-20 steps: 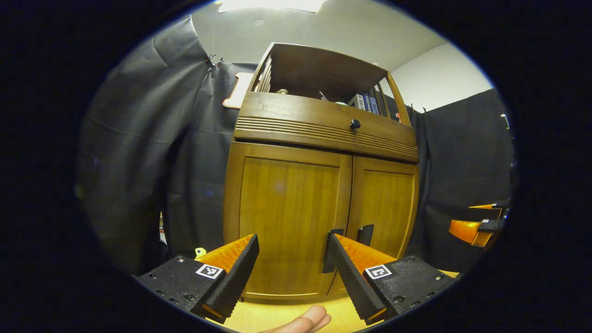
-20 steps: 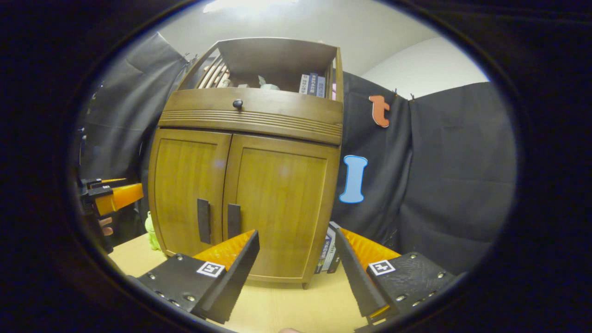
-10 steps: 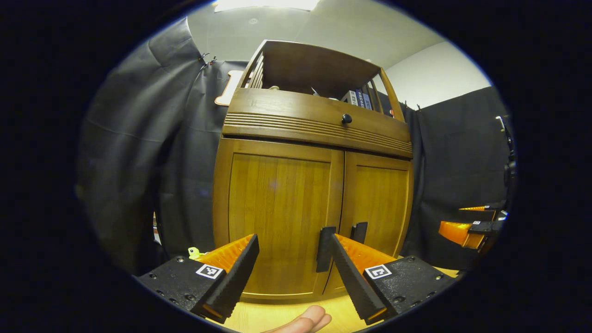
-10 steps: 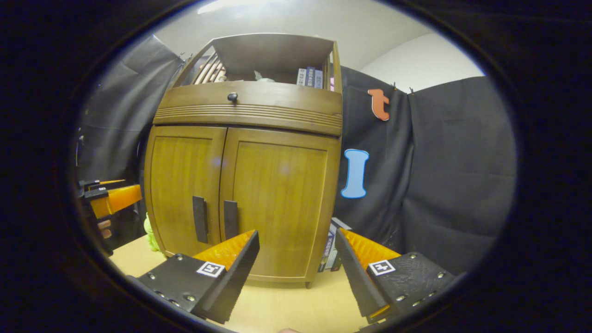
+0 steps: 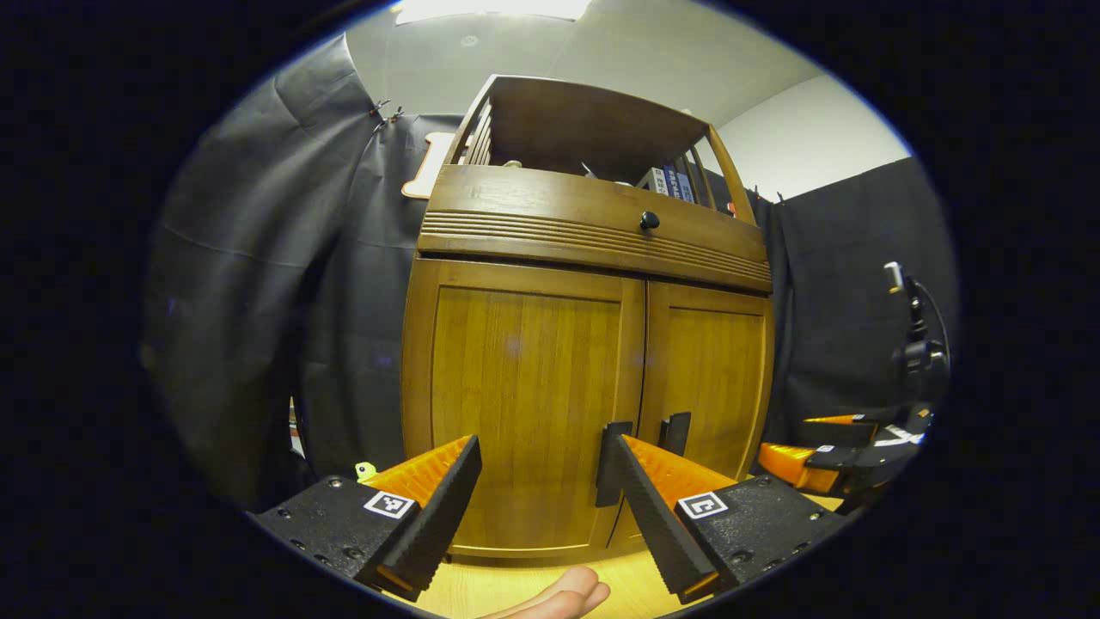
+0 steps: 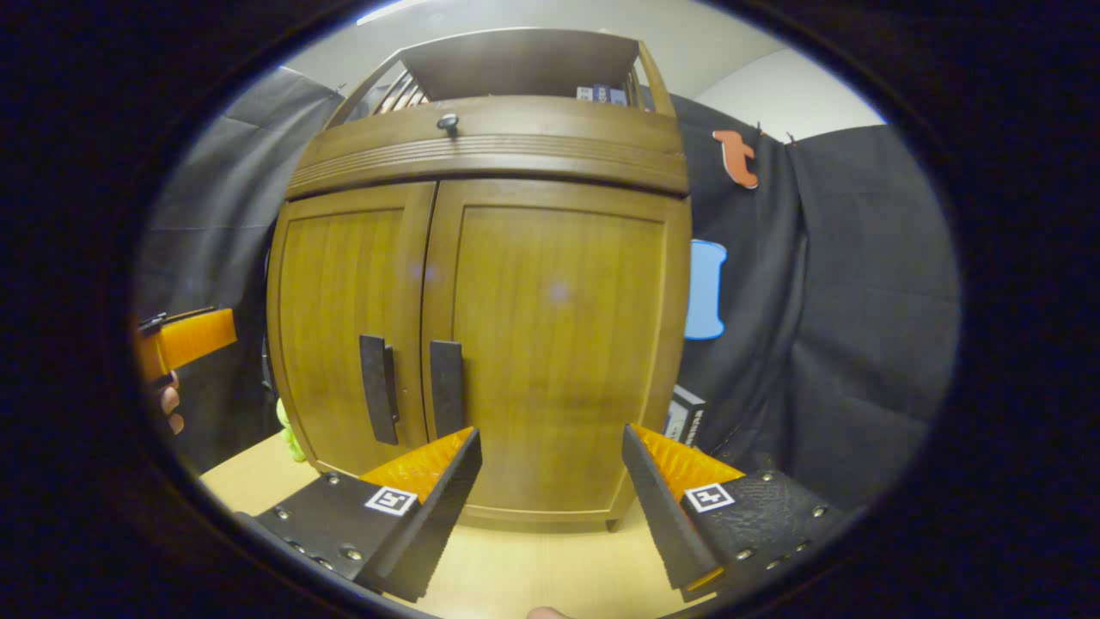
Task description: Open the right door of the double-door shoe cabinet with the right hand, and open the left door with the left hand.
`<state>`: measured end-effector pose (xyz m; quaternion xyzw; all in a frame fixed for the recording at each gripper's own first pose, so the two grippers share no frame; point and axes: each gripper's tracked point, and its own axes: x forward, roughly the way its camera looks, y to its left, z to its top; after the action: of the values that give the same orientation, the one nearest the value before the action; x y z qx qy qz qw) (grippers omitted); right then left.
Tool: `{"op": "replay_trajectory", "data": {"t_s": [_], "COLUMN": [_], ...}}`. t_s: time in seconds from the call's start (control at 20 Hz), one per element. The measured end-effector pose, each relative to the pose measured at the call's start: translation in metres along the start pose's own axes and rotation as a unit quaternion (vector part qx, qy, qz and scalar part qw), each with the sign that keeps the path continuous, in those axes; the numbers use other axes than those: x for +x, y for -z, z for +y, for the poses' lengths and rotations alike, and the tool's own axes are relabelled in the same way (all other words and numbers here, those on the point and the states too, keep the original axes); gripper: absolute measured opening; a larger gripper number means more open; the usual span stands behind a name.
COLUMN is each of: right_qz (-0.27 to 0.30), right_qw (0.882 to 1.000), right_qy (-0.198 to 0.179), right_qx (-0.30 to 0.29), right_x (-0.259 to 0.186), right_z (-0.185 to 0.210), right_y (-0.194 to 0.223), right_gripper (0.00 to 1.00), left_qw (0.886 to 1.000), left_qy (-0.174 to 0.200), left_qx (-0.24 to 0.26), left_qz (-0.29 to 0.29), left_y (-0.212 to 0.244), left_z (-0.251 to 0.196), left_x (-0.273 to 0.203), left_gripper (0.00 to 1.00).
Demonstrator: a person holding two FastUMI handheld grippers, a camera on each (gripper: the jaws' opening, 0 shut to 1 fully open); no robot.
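Left gripper view looks up at the shoe cabinet, which stands on the pale wooden worktop against the black cloth wall. Both doors are closed: the left door fills the middle of the view, the right door lies to its right, and their two dark vertical handles sit side by side at the centre seam. The left door's handle shows just above the left claw's right finger; the right door's handle is beside it. The left claw is spread wide and holds nothing, short of the doors. A fingertip shows at the bottom edge. Above the doors runs a drawer front with a dark round knob, and over that an open shelf with books.

Right gripper view faces the same cabinet from nearer, with the right door straight ahead and its handle just above the right claw's left finger. The right claw is likewise spread apart and empty, touching nothing. At the far left the other gripper shows with a hand behind it. A small green object lies beside the cabinet's left foot.
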<state>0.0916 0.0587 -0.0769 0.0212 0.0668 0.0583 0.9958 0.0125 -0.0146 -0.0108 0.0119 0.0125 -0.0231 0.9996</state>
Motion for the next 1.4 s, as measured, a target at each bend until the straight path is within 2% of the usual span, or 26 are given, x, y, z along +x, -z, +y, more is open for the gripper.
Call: {"op": "replay_trajectory", "data": {"t_s": [0.2,0.3,0.4,0.55,0.6,0.65,0.7,0.8,0.9,0.95,1.15,1.2,1.25,1.4], "right_qz": [0.006,0.005,-0.007,-0.009,-0.004,0.000,0.003,0.019,0.013,0.012,0.026,0.025,0.024,0.023], "right_qw": [0.999,1.000,1.000,1.000,0.999,0.999,0.998,0.994,0.995,0.995,0.992,0.991,0.991,0.989], "right_qy": [-0.022,-0.015,-0.003,-0.021,-0.031,-0.037,-0.041,-0.077,-0.078,-0.083,-0.112,-0.119,-0.125,-0.139], "right_qx": [-0.023,-0.022,-0.010,0.017,0.027,0.036,0.048,0.076,0.062,0.053,0.058,0.055,0.052,0.049], "right_x": [0.035,0.047,0.058,0.078,0.086,0.092,0.102,0.105,0.110,0.107,0.090,0.087,0.082,0.081], "right_z": [0.037,0.045,0.049,0.069,0.075,0.081,0.084,0.102,0.105,0.103,0.100,0.098,0.098,0.100], "right_y": [0.003,0.000,-0.009,-0.011,-0.008,-0.007,-0.005,-0.001,0.000,-0.001,-0.003,-0.004,-0.005,-0.006], "right_gripper": [0.97,0.97,0.97,0.97,0.97,0.97,0.83,0.56,0.28,0.24,0.25,0.24,0.24,0.24], "left_qw": [1.000,1.000,1.000,0.999,0.999,0.999,0.999,0.999,0.999,0.999,0.999,0.999,0.999,0.999], "left_qy": [-0.003,-0.009,-0.012,-0.023,-0.025,-0.027,-0.028,-0.024,-0.014,-0.013,-0.019,-0.021,-0.024,-0.024], "left_qx": [-0.002,-0.004,-0.006,-0.022,-0.027,-0.028,-0.025,-0.023,-0.019,-0.018,-0.016,-0.014,-0.013,-0.012], "left_qz": [0.009,0.014,0.017,0.026,0.030,0.032,0.032,0.034,0.036,0.035,0.033,0.033,0.033,0.032], "left_y": [0.005,0.008,0.010,0.015,0.016,0.018,0.018,0.020,0.021,0.021,0.021,0.020,0.021,0.020], "left_z": [0.003,0.006,0.010,0.017,0.017,0.017,0.017,0.015,0.012,0.011,0.013,0.014,0.015,0.015], "left_x": [0.004,0.006,0.009,0.013,0.014,0.015,0.015,0.015,0.017,0.018,0.019,0.018,0.018,0.019], "left_gripper": [0.92,0.92,0.92,0.92,0.96,0.92,0.92,0.92,0.92,0.92,0.92,0.96,0.92,0.92]}}
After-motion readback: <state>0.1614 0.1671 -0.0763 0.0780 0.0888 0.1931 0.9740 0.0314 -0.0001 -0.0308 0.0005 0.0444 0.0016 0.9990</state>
